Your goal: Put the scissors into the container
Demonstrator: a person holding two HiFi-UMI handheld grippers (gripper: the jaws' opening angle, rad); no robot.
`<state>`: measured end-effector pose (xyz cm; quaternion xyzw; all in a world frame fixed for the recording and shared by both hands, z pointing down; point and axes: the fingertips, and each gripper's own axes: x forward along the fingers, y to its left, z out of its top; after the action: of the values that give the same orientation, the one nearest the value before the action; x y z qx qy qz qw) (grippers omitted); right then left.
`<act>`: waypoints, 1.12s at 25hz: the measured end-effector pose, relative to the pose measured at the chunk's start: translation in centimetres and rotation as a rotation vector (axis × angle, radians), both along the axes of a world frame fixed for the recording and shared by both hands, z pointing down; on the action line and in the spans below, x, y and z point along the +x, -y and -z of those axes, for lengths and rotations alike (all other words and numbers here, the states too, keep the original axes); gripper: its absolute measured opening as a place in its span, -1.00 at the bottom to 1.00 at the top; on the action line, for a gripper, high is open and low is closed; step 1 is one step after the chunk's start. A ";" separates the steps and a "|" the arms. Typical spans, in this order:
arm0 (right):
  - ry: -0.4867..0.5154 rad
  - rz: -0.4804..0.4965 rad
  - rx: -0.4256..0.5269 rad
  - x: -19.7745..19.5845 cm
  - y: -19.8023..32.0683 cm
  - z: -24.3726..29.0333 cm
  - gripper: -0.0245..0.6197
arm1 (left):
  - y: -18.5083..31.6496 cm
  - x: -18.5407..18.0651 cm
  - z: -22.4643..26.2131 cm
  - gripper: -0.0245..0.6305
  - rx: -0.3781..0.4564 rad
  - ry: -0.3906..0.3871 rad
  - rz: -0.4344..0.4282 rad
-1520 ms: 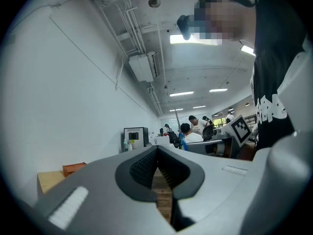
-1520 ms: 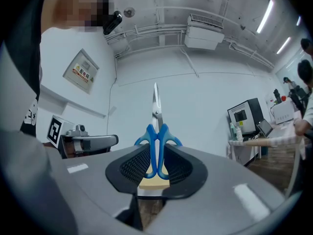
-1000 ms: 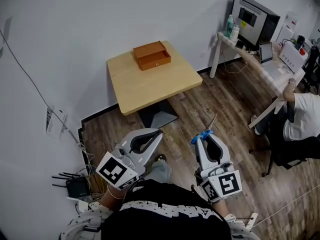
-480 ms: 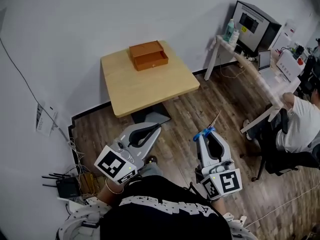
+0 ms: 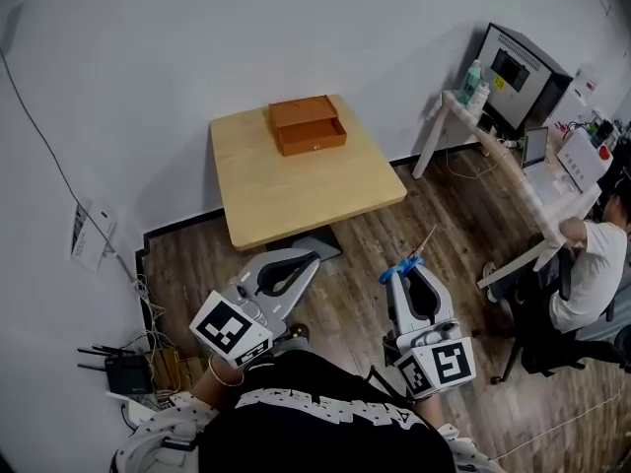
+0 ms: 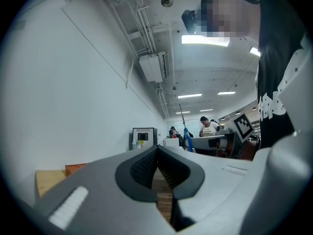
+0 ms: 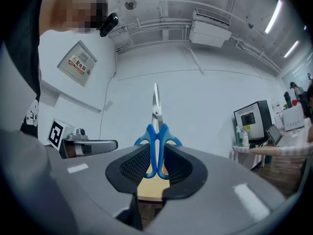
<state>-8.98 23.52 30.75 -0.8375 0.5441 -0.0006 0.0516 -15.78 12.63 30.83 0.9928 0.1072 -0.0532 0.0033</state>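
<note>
Since the earlier frames, the counter [image 5: 296, 180] and the orange container [image 5: 308, 124] on it are seen shifted slightly right and lower in the head view. The scissors [image 5: 406, 262] are held at lower centre-right of that view, well apart from the container at upper centre. For the carry to go well, the blades should be kept pointed ahead and the grip kept firm until the open box is reached. The jaws of the right gripper [image 7: 156, 158] are clamped on the blue handles. The jaws of the left gripper [image 6: 157, 155] are closed on nothing.
</note>
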 end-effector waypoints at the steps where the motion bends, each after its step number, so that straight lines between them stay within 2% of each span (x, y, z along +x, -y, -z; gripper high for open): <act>1: 0.002 0.007 -0.003 0.2 0.5 -0.1 -0.61 | 0.5 0.2 -0.2 -0.92 -0.006 0.005 0.007; 12: 0.017 0.067 -0.036 3.1 5.3 -0.8 -0.61 | 5.0 2.3 -1.1 -0.92 -0.034 0.029 0.075; 28: 0.022 -0.006 -0.070 7.0 7.4 -0.6 -0.61 | 7.6 7.6 -1.2 -0.92 -0.052 0.038 -0.010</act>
<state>-1.96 16.09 31.38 -0.8402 0.5408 -0.0289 0.0282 -8.23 5.04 32.02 0.9927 0.1107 -0.0372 0.0315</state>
